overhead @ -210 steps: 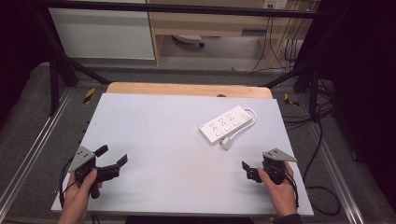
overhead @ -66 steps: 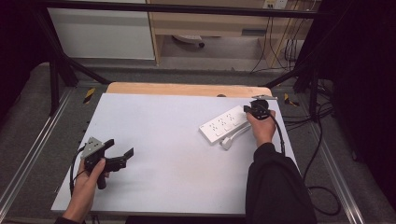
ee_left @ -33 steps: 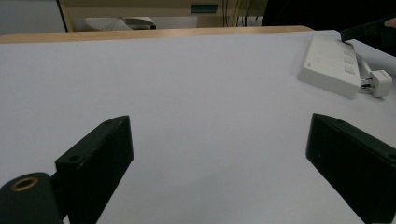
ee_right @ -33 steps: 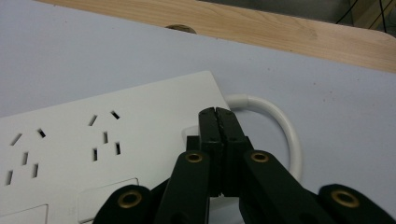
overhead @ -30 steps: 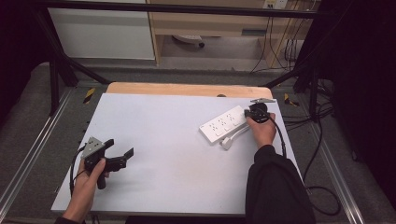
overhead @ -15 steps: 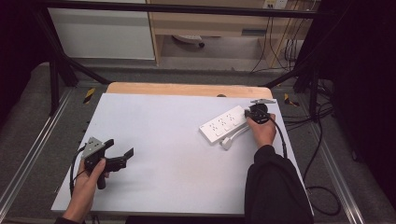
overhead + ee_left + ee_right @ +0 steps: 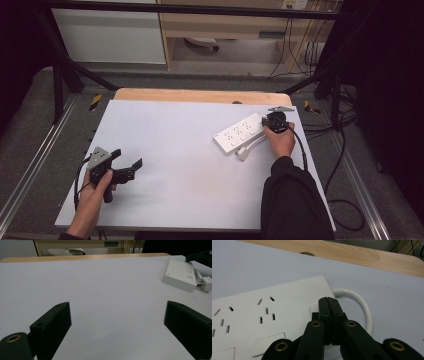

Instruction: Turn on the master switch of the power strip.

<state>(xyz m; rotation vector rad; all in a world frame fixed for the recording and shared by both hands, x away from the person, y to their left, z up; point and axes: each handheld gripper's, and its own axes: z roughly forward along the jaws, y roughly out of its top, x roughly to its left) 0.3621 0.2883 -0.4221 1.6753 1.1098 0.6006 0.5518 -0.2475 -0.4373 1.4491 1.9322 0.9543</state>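
A white power strip [image 7: 239,133] lies at an angle on the right of the white table top, with its white cord [image 7: 361,303] looping off its far end and a white plug [image 7: 242,153] beside it. My right gripper [image 7: 264,122] is shut with nothing between its jaws. Its closed tips [image 7: 328,300] rest over a small raised button [image 7: 314,308] at the cord end of the strip [image 7: 262,312]. My left gripper [image 7: 127,159] is held open low over the front left of the table. From the left gripper [image 7: 117,306], the strip [image 7: 179,275] is far off at the right.
The white sheet [image 7: 190,150] covers the table, and a wooden strip [image 7: 200,96] with a small hole [image 7: 308,253] shows at its far edge. Metal rails run along both sides. Black cables [image 7: 345,150] trail over the floor at the right. Cabinets stand beyond the table.
Since the oldest frame my right gripper went from the front right of the table to the strip's cord end, and my left edged right. Over the last two seconds nothing has moved.
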